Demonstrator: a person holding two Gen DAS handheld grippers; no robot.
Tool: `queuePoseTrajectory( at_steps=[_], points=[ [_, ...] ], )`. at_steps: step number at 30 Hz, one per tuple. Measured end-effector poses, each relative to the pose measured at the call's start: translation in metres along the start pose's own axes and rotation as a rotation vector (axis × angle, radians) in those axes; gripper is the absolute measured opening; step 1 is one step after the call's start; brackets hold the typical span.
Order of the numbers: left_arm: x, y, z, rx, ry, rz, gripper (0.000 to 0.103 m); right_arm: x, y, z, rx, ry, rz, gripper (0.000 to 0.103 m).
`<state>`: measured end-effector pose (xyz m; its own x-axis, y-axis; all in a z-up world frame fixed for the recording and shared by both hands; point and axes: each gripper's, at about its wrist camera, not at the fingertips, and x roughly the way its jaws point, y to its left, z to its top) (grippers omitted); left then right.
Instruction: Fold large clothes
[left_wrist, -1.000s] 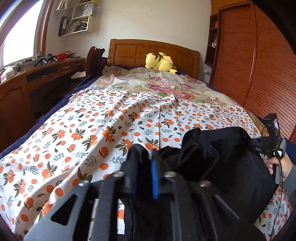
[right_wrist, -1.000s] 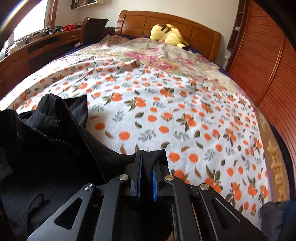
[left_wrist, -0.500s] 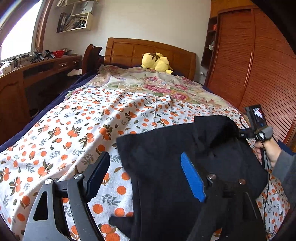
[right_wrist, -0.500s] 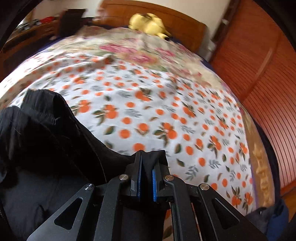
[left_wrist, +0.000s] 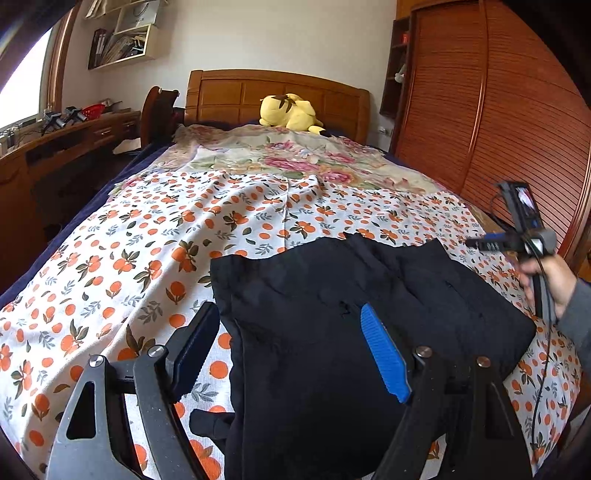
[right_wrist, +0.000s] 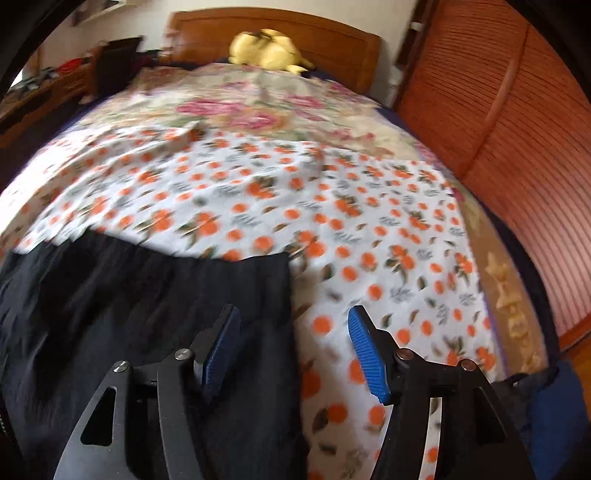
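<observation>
A large black garment (left_wrist: 332, 314) lies folded on the orange-print bedspread (left_wrist: 147, 240) at the near end of the bed. My left gripper (left_wrist: 291, 343) is open and empty, its fingers straddling the garment's left edge from above. The garment also shows at lower left of the right wrist view (right_wrist: 129, 314). My right gripper (right_wrist: 295, 343) is open and empty over the garment's right edge, left finger above the cloth, right finger above the bedspread (right_wrist: 369, 221). The right gripper also shows at the right of the left wrist view (left_wrist: 476, 243), held in a hand.
A yellow plush toy (left_wrist: 288, 112) lies by the wooden headboard (left_wrist: 277, 92). A floral quilt (left_wrist: 288, 155) covers the far half of the bed. A wooden desk (left_wrist: 55, 147) runs along the left. A slatted wardrobe (left_wrist: 498, 129) stands on the right.
Both grippers have let go of the black garment: the left opened half a second ago, the right opened just now. The garment now lies flat on the bed and both grippers have lifted back.
</observation>
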<state>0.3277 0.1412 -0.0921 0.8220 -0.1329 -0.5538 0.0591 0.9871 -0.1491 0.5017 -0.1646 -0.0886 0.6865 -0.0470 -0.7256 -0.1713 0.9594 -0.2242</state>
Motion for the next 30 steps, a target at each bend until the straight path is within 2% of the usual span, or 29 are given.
queuePoseTrajectory(
  at_steps=[4, 7, 9, 13, 18, 26, 28, 29, 30],
  points=[
    [-0.005, -0.002, -0.001, 0.005, -0.003, -0.006, 0.08, -0.029, 0.012, -0.046, -0.048, -0.023, 0.059, 0.063],
    [-0.01, -0.002, -0.001, 0.01, -0.007, -0.006, 0.08, -0.043, 0.009, -0.073, -0.053, -0.002, 0.108, 0.063],
    [-0.012, -0.001, -0.001, 0.011, -0.011, -0.002, 0.08, -0.047, 0.003, -0.085, -0.047, 0.006, 0.108, 0.063],
    [-0.018, -0.001, -0.002, 0.016, -0.015, 0.003, 0.08, -0.05, -0.02, -0.099, 0.005, 0.029, 0.104, 0.063],
    [-0.025, 0.001, -0.004, 0.059, -0.014, 0.053, 0.08, -0.054, -0.03, -0.106, 0.066, 0.044, 0.128, 0.063],
    [-0.037, 0.019, -0.014, 0.033, 0.004, 0.06, 0.08, -0.053, -0.047, -0.127, 0.146, 0.067, 0.245, 0.063],
    [-0.036, 0.022, -0.019, 0.028, 0.018, 0.063, 0.08, -0.055, -0.05, -0.132, 0.16, 0.063, 0.284, 0.057],
    [-0.035, 0.022, -0.022, 0.027, 0.028, 0.065, 0.08, -0.055, -0.053, -0.135, 0.164, 0.059, 0.3, 0.05],
    [-0.034, 0.022, -0.024, 0.027, 0.036, 0.066, 0.08, -0.057, -0.054, -0.138, 0.165, 0.055, 0.323, 0.034]
  ],
)
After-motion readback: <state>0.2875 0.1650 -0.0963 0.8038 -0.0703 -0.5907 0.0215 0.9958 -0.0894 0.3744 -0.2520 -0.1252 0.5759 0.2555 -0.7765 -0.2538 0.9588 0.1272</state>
